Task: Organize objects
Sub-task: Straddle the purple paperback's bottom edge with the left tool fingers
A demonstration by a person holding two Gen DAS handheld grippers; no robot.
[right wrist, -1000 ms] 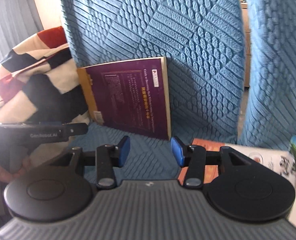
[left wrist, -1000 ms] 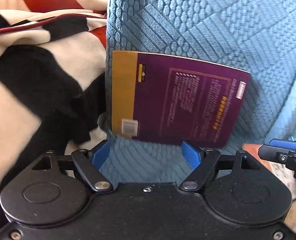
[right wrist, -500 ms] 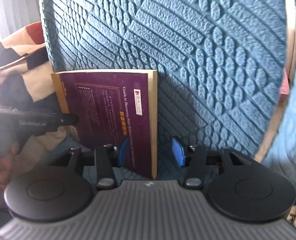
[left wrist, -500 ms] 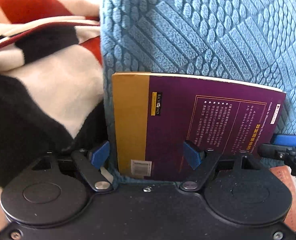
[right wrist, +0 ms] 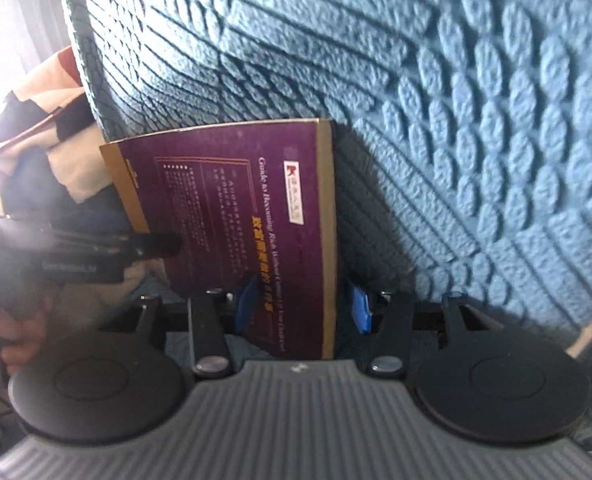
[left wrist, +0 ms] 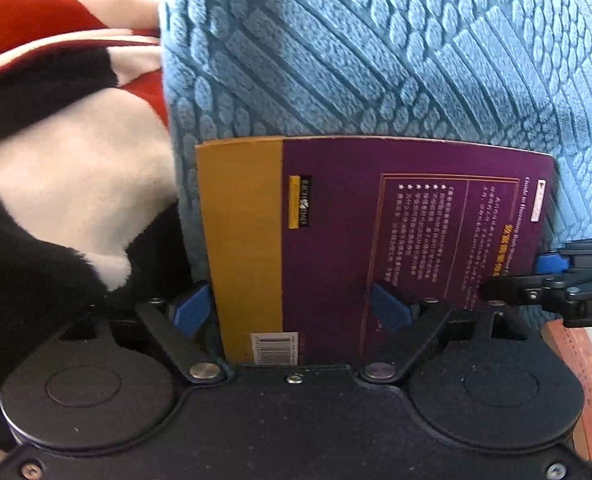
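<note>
A purple book (left wrist: 416,240) with a gold band stands on its edge against the blue sofa back (left wrist: 376,60). My left gripper (left wrist: 291,308) is at the book's lower left: one blue pad sits just outside the gold edge, the other in front of the cover. Its jaws are opening and neither pad presses on the book. My right gripper (right wrist: 304,306) straddles the book (right wrist: 235,220) at its gold right edge, open, with a gap beside the right-hand pad. Each gripper shows at the edge of the other's view.
A red, black and cream striped blanket (left wrist: 67,168) is heaped to the left of the book. An orange-edged printed booklet (left wrist: 576,364) lies on the seat to the right. A person's hand (right wrist: 11,320) holds the left gripper.
Both grippers have moved in toward the book and a little down. One second ago they were short of it; now each has a side edge of it between its jaws.
</note>
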